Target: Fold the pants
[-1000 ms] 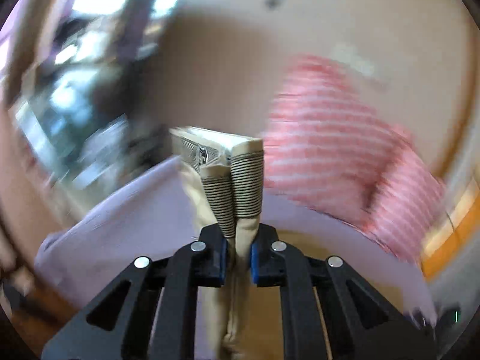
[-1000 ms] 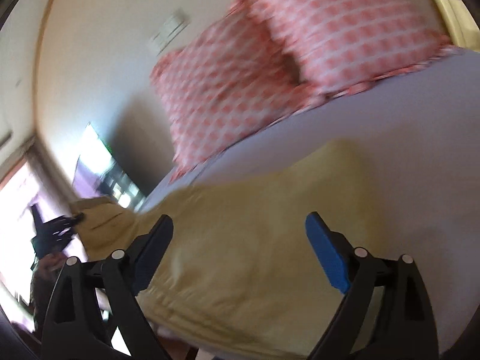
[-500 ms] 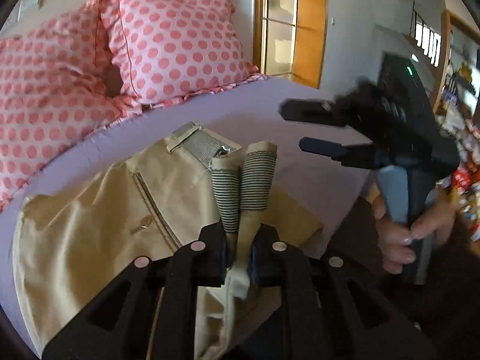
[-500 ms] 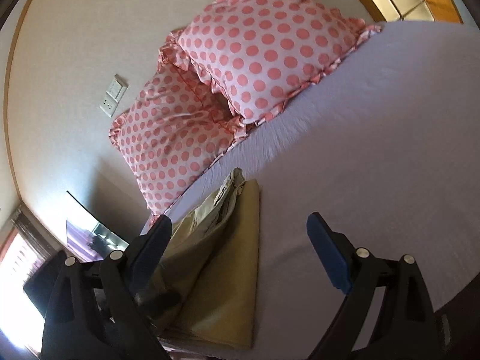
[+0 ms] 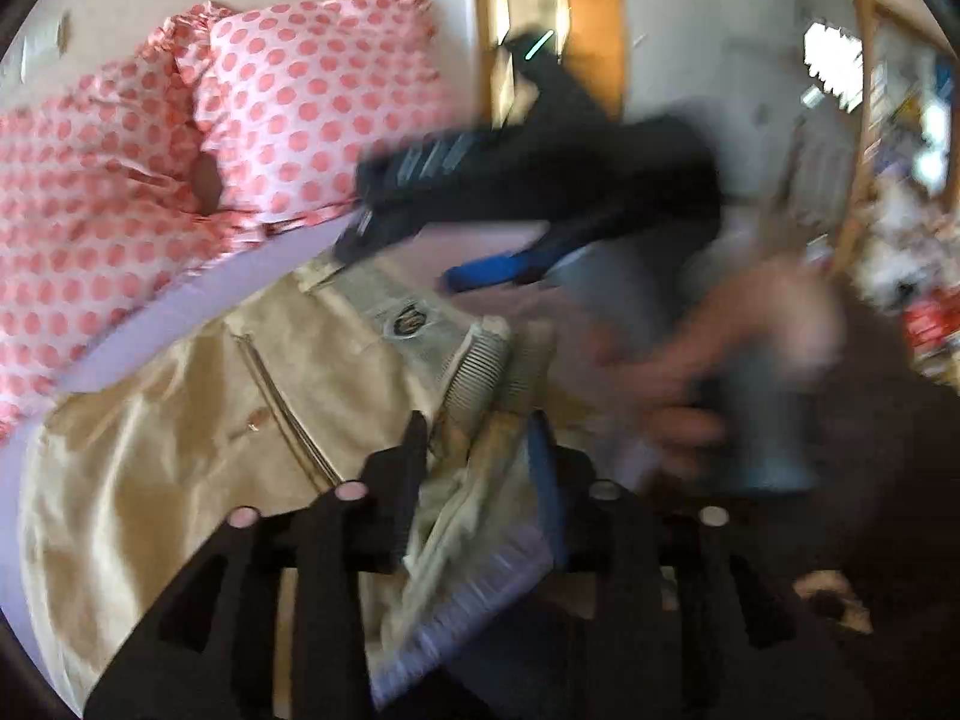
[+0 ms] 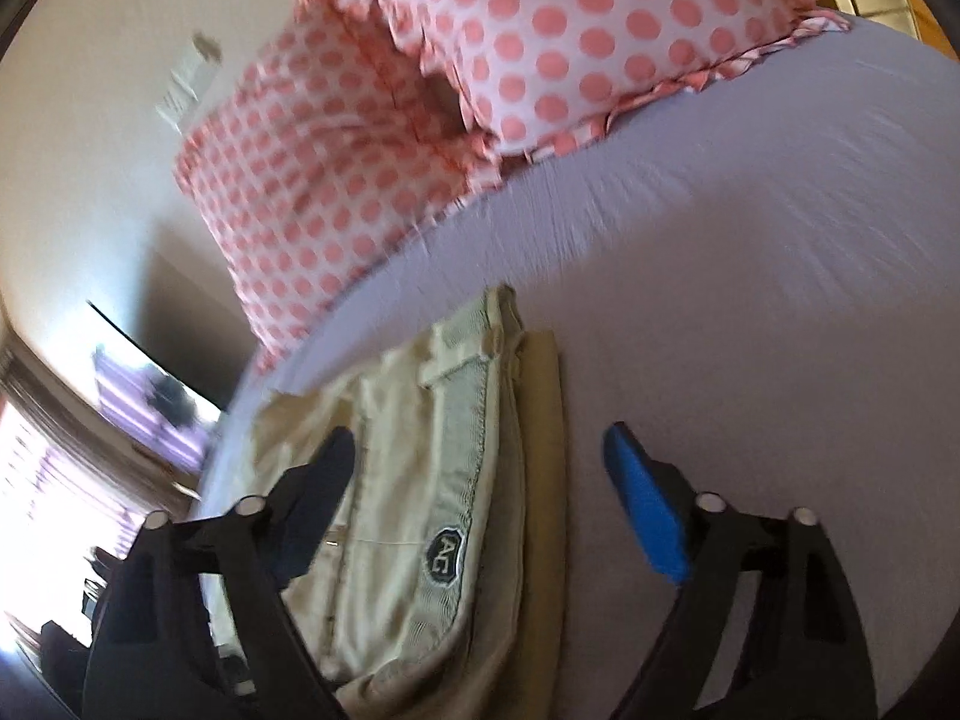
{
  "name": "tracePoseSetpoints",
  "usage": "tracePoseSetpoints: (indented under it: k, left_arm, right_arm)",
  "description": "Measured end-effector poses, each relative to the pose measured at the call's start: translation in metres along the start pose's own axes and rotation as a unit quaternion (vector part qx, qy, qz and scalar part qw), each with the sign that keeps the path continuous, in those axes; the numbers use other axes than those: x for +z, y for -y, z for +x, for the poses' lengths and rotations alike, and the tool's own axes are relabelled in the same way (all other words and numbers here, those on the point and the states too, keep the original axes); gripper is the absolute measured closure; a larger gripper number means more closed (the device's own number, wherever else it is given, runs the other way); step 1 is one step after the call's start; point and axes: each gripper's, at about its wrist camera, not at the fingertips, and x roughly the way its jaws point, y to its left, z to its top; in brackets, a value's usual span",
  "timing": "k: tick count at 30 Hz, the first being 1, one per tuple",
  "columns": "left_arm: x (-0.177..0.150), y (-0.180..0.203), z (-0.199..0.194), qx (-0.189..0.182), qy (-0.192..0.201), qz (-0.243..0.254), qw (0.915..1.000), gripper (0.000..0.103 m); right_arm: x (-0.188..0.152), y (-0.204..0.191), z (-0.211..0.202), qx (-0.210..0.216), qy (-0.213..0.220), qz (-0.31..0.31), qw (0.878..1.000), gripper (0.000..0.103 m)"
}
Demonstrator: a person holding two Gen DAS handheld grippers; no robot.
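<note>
The beige cotton pants (image 6: 420, 516) lie in a partly folded stack on the lilac bedsheet (image 6: 720, 300), near the polka-dot pillows (image 6: 540, 60). The left gripper (image 5: 480, 450), jaws parted, has slack waistband between them. The right gripper (image 6: 480, 468) hovers wide open above. If either snags the waistband, the stack could unfold.

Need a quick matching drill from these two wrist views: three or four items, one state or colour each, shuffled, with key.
Things:
1. pants
2. pillows
3. bed sheet
4. right gripper

States:
A. lilac
B. open, over the waistband
C. pink polka dots
D. beige, lying on the bed

Pairs: 1-D, 2-C, 3-A, 4-B
</note>
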Motion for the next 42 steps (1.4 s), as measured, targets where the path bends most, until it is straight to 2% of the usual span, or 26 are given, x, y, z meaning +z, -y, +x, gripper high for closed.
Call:
tracePoseSetpoints:
  k: [1,2,3,5,6,7,9,12,15,19,20,22,26,28,29,30,31,32,33,34,35,36,38,42]
  left_arm:
    - [-0.003,-0.008,-0.020,-0.016,0.012,-0.012,0.9997,0.055]
    - [-0.006,-0.015,-0.033,-0.019,0.018,-0.022,0.9994,0.045]
    - [-0.009,-0.026,-0.046,-0.018,0.024,-0.037,0.9989,0.040]
    - [-0.016,-0.068,-0.072,0.004,0.026,-0.099,0.9948,0.035]
    - [-0.020,-0.089,-0.081,0.015,0.023,-0.130,0.9912,0.033]
    - [-0.028,-0.126,-0.092,0.037,0.019,-0.181,0.9827,0.033]
    - [-0.043,-0.174,-0.104,0.080,0.004,-0.249,0.9652,0.033]
    - [-0.065,-0.222,-0.115,0.087,-0.009,-0.320,0.9433,0.033]
    - [-0.071,-0.241,-0.109,0.078,-0.023,-0.335,0.9385,0.033]
    - [-0.071,-0.253,-0.086,0.035,-0.048,-0.349,0.9352,0.033]
    - [-0.072,-0.253,-0.080,0.023,-0.056,-0.350,0.9349,0.033]
    - [-0.068,-0.257,-0.063,0.012,-0.074,-0.351,0.9335,0.032]
    - [-0.063,-0.260,-0.049,0.001,-0.086,-0.341,0.9361,0.025]
    - [-0.062,-0.268,-0.047,-0.014,-0.082,-0.355,0.9313,0.025]
    - [-0.062,-0.275,-0.045,-0.030,-0.075,-0.369,0.9260,0.025]
    - [-0.064,-0.281,-0.043,-0.042,-0.068,-0.382,0.9208,0.028]
    - [-0.065,-0.287,-0.042,-0.055,-0.061,-0.395,0.9148,0.032]
    - [-0.069,-0.294,-0.039,-0.067,-0.057,-0.413,0.9063,0.048]
    - [-0.073,-0.299,-0.038,-0.070,-0.056,-0.427,0.8997,0.064]
    - [-0.079,-0.305,-0.036,-0.073,-0.060,-0.445,0.8907,0.073]
    - [-0.082,-0.307,-0.034,-0.078,-0.061,-0.453,0.8860,0.084]
    - [-0.083,-0.307,-0.035,-0.080,-0.060,-0.455,0.8848,0.092]
    - [-0.077,-0.305,-0.040,-0.072,-0.057,-0.449,0.8887,0.096]
    - [-0.049,-0.306,-0.042,-0.036,-0.062,-0.409,0.9096,0.098]
  right_arm:
    - [0.000,-0.001,0.006,-0.007,-0.009,-0.007,1.000,0.026]
    - [0.000,-0.002,0.010,-0.012,-0.015,-0.011,1.000,0.029]
    - [0.000,-0.003,0.011,-0.016,-0.013,-0.017,1.000,0.029]
    - [-0.001,-0.004,0.012,-0.020,-0.017,-0.029,0.999,0.030]
    - [-0.001,-0.004,0.013,-0.016,-0.019,-0.030,0.999,0.035]
    - [-0.002,-0.004,0.016,0.000,-0.033,-0.030,0.999,0.040]
    - [-0.003,-0.004,0.015,0.004,-0.038,-0.037,0.999,0.043]
    - [-0.002,-0.001,0.015,0.010,-0.040,-0.031,0.999,0.047]
    - [-0.002,0.002,0.014,0.019,-0.037,-0.018,0.999,0.047]
    - [-0.003,0.000,0.016,0.018,-0.034,-0.021,0.999,0.047]
    - [-0.002,0.000,0.017,0.025,-0.040,-0.022,0.999,0.050]
    - [-0.003,-0.001,0.022,0.068,-0.071,-0.021,0.995,0.057]
    - [0.002,0.004,0.026,0.065,-0.071,-0.012,0.995,0.060]
    - [0.006,0.007,0.029,0.073,-0.070,-0.004,0.995,0.060]
    - [0.007,0.007,0.030,0.081,-0.070,-0.001,0.994,0.059]
    - [0.007,0.008,0.032,0.092,-0.076,-0.001,0.993,0.061]
    - [0.006,0.009,0.035,0.105,-0.087,0.005,0.991,0.077]
    - [0.005,0.014,0.039,0.123,-0.096,0.020,0.988,0.085]
    - [0.004,0.018,0.040,0.139,-0.097,0.035,0.985,0.085]
    - [0.004,0.022,0.038,0.154,-0.097,0.046,0.982,0.087]
    - [0.004,0.022,0.037,0.159,-0.095,0.050,0.981,0.088]
    - [0.004,0.022,0.036,0.161,-0.094,0.054,0.981,0.089]
    - [0.009,0.015,0.032,0.165,-0.088,0.050,0.981,0.091]
    - [0.034,-0.002,0.027,0.159,-0.069,0.026,0.985,0.094]
